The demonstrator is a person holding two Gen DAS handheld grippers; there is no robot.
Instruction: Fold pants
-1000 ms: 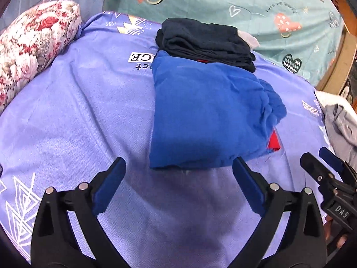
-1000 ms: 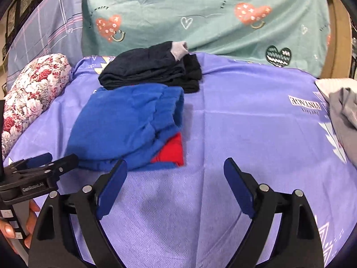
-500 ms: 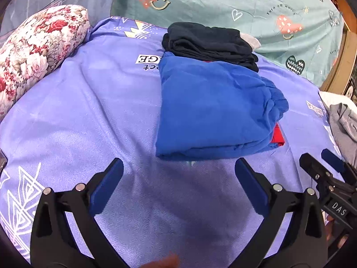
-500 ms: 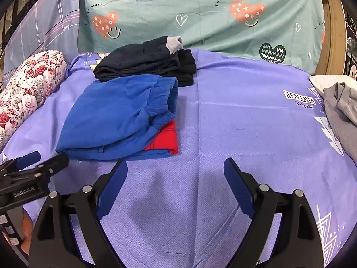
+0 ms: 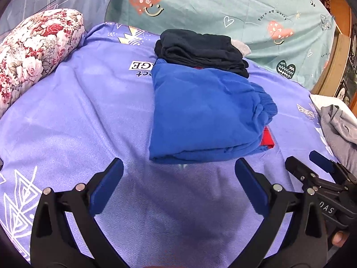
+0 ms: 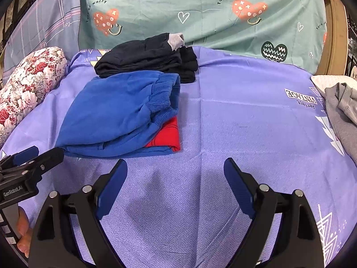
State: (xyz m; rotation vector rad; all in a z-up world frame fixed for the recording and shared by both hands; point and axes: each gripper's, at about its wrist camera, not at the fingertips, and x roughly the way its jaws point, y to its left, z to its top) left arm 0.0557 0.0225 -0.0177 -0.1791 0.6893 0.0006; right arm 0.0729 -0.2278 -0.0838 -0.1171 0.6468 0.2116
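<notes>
Purple bedsheet (image 5: 67,116) stretches under both claws. Left claw (image 5: 178,174) and right claw (image 6: 175,174) each gape wide, holding nothing. Folded blue pants (image 5: 205,116) lie just ahead of the left claw, ahead-left of the right; black clothes (image 6: 147,58) sit beyond.

The grey garment (image 6: 344,114) is cut off by the right frame edge, the floral cushion (image 5: 33,53) by the left, and the red fabric (image 6: 167,136) lies mostly hidden under the folded blue pants (image 6: 120,114).
</notes>
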